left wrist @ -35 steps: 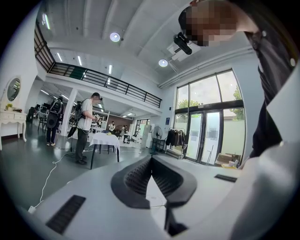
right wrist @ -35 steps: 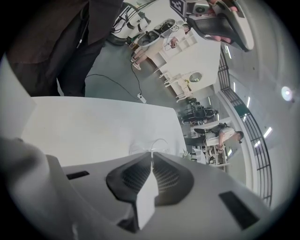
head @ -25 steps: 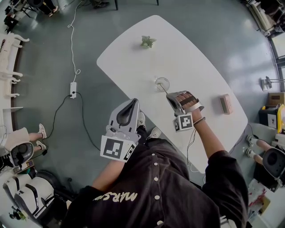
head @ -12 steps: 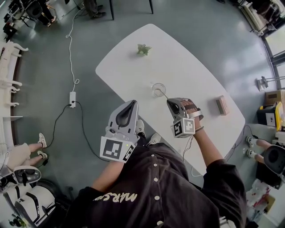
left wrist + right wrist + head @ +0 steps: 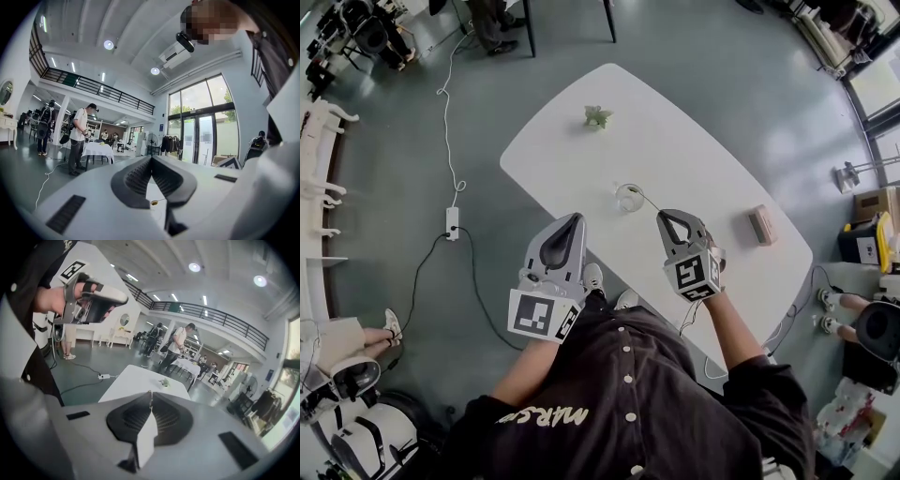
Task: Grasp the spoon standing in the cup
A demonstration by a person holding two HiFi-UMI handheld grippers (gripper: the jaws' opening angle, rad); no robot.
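The counter (image 5: 703, 141) is white, smooth and flat, with rounded ends. One cup (image 5: 629, 197) stands on it. The cup is small and round, and clear like glass. One spoon (image 5: 648, 202) stands in the cup. It is thin and shiny. Its bowl is down inside the cup, and its long handle leans out over the rim toward your right hand-held gripper (image 5: 663, 217).

You hold two hand-held grippers. They look alike: smooth grey-and-white shells with dark, ribbed pads that come to a point. Each has one cube (image 5: 537, 316) with black-and-white squares at its back end.

The jaws of your right hand-held gripper are pressed together. Their point sits right on the top end of the spoon handle and pinches it. The cup is just ahead of that point and a little to its left.

Your left hand-held gripper (image 5: 576, 218) is closed too, with nothing between its jaws. It hangs near the edge of the counter. The cup and the spoon are ahead of it and off to its right, and it does not touch them.

Far ahead of both hand-held grippers, one small green leafy thing (image 5: 597, 116) lies on the counter. Off to the right of your right hand-held gripper, well apart from it, lies one small tan block (image 5: 761, 225) shaped like a box.
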